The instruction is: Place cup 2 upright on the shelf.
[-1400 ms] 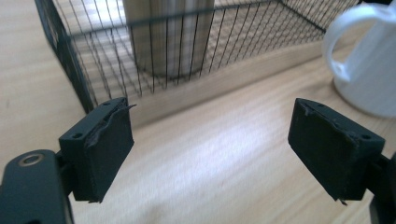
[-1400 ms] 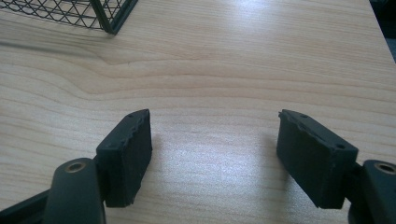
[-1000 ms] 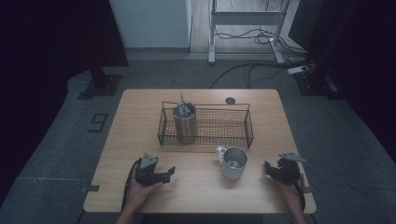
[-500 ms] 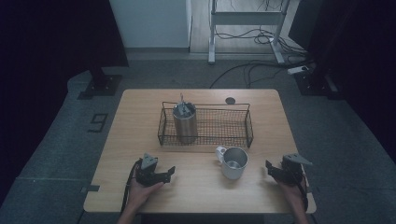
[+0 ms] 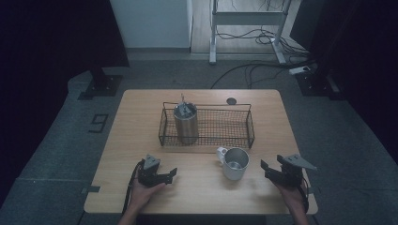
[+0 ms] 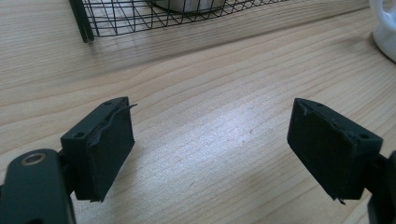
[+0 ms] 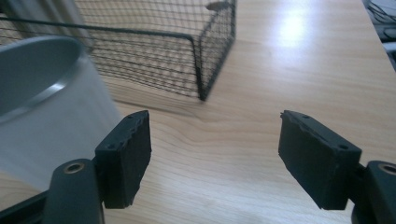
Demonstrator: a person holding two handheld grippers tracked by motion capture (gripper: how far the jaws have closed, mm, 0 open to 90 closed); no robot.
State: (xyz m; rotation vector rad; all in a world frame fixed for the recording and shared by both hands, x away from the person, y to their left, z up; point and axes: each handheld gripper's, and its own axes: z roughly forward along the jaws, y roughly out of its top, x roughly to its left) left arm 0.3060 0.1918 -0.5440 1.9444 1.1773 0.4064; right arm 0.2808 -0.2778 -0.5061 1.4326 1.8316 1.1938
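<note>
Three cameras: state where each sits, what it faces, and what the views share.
High view: above the person's side, looking forward and down on the table; both hands show.
Left gripper view: on the left gripper, facing the wire basket.
Right gripper view: on the right gripper, facing the mug.
Shared: basket and mug.

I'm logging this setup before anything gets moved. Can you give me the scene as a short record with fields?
surface: wooden table
wire basket: black mesh, middle of the table toward the far side
steel canister: upright in the basket's left end
mug: metal, upright, on the table in front of the basket, handle toward the far left
small dark disc: on the table behind the basket
left claw: open, holding nothing, low at the near left
right claw: open, holding nothing, right of the mug
</note>
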